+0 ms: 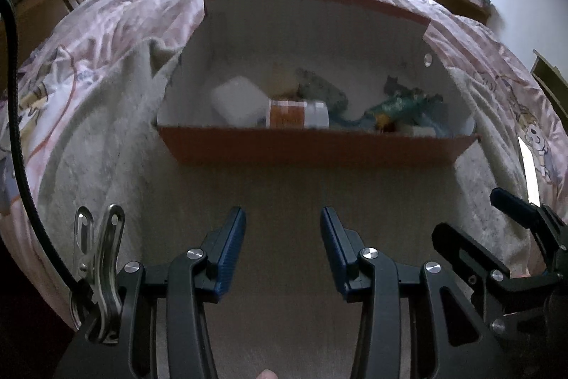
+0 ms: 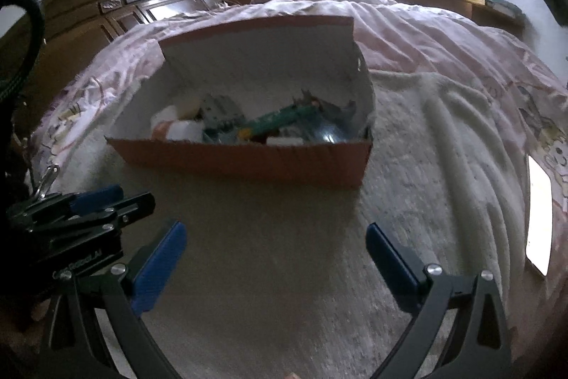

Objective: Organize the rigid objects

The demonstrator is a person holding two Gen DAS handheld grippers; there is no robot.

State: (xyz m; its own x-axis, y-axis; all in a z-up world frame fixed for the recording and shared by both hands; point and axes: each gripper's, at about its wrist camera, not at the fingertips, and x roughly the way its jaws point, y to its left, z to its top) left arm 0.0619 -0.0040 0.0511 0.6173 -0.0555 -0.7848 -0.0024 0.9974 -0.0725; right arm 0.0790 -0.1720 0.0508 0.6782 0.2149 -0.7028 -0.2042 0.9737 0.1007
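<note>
An open orange cardboard box [image 1: 312,150] [image 2: 248,162] sits on a pale blanket on the bed, its lid standing up behind it. Inside lie a white jar [image 1: 238,100], a white bottle with an orange label [image 1: 298,113], a green toy [image 1: 401,105] [image 2: 280,118] and other small items. My left gripper [image 1: 283,219] hovers over the blanket in front of the box, open, nothing between its blue pads. My right gripper [image 2: 275,233] is also open and empty, in front of the box and to the right of the left one, whose body shows at the left edge [image 2: 81,212].
The pale blanket [image 2: 408,173] lies over a pink printed bedsheet [image 1: 106,20]. A white phone-like slab [image 2: 539,219] rests on the bed at the right. A dark wooden headboard [image 2: 117,2] stands at the left; a window with curtains is behind.
</note>
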